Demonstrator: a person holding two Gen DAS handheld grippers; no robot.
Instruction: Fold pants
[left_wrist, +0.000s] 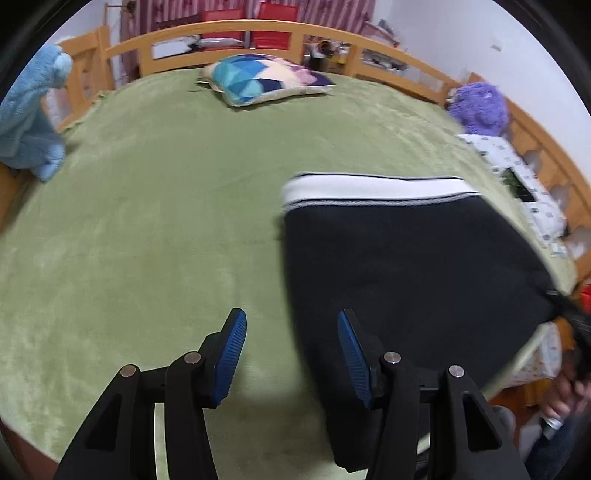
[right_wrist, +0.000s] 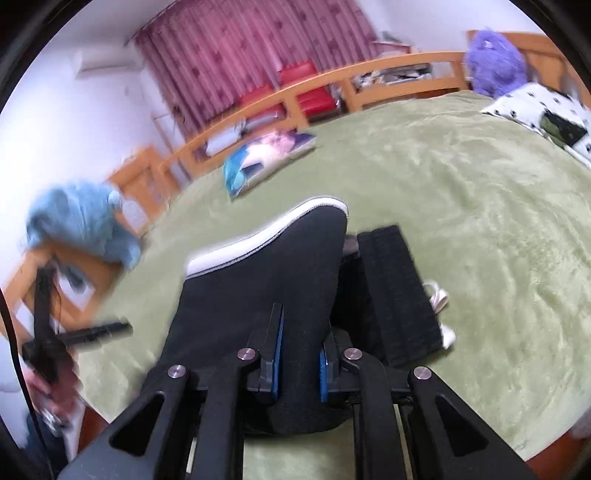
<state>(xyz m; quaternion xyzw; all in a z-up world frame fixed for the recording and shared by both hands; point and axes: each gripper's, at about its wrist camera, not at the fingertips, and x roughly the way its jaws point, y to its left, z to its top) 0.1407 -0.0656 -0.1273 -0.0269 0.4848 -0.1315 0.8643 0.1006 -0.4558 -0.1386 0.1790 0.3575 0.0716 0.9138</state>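
Black pants (left_wrist: 406, 266) with a white waistband (left_wrist: 376, 188) lie on the green bed cover. My left gripper (left_wrist: 291, 354) is open and empty above the cover at the pants' left edge. In the right wrist view the pants (right_wrist: 280, 266) are lifted and draped, waistband (right_wrist: 266, 232) away from me. My right gripper (right_wrist: 299, 354) is shut on a fold of the pants. A ribbed black cuff (right_wrist: 399, 291) and white drawstrings (right_wrist: 439, 295) lie to the right. The right gripper also shows blurred in the left wrist view (left_wrist: 576, 325).
The green bed cover (left_wrist: 147, 221) has a wooden rail (left_wrist: 258, 29) around it. A patterned pillow (left_wrist: 266, 77) lies at the far side. A blue plush (left_wrist: 29, 118) sits at left, a purple plush (left_wrist: 480, 107) and a spotted pillow (left_wrist: 513, 173) at right.
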